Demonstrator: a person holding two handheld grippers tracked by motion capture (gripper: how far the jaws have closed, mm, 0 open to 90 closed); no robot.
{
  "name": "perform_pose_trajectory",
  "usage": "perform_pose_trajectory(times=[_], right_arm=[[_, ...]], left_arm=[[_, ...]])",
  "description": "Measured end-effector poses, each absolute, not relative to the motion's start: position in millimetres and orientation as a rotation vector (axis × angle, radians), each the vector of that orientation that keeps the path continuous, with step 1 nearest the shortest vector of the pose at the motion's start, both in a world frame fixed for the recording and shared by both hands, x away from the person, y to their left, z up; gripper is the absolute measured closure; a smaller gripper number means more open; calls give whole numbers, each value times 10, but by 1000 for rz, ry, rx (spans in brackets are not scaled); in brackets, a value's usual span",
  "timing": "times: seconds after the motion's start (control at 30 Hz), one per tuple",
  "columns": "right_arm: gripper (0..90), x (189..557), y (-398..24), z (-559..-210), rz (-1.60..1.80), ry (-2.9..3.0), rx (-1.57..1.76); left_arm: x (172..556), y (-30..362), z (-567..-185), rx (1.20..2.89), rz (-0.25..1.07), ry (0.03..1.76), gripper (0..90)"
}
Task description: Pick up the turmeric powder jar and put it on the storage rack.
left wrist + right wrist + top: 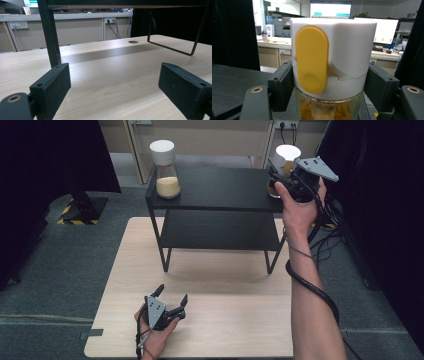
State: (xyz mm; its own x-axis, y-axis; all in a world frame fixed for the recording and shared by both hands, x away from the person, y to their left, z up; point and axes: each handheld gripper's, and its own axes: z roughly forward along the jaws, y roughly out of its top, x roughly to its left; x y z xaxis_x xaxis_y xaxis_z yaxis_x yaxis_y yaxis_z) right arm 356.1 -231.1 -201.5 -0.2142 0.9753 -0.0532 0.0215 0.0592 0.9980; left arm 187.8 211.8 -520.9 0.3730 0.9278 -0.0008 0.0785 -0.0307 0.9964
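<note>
A glass jar (332, 62) with a white lid and a yellow tab stands at the right end of the black shelf's top board (220, 187); it holds orange-yellow contents. My right gripper (328, 82) grips it at the lid's lower edge, a pad pressed on each side. In the high view the same jar (286, 156) shows behind the right gripper (276, 179). A second white-lidded jar (165, 169) of pale grain stands at the top board's left end. My left gripper (172, 293) rests low over the wooden table (225, 320), jaws wide apart with nothing between them (115, 82).
The black shelf has a lower board (215, 232) and thin metal legs (51, 37) standing on the table. A round cable hole (133, 42) is in the tabletop beyond the shelf. A cable (310, 285) winds along the right forearm.
</note>
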Motion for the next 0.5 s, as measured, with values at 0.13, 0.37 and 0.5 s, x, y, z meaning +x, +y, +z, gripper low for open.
perform_pose_trajectory(times=[0.13,0.37,0.5], right_arm=[[307,3558,-2311,-2023,1310,1411,1075],[305,3561,-2317,-2037,1318,1405,1080],[304,3570,-2342,-2035,1331,1404,1091]], left_arm=[[1877,2117,-5212,1435,892,972,103],[1876,2112,-5209,1440,896,970,103],[1875,2109,-5210,1441,899,967,103]])
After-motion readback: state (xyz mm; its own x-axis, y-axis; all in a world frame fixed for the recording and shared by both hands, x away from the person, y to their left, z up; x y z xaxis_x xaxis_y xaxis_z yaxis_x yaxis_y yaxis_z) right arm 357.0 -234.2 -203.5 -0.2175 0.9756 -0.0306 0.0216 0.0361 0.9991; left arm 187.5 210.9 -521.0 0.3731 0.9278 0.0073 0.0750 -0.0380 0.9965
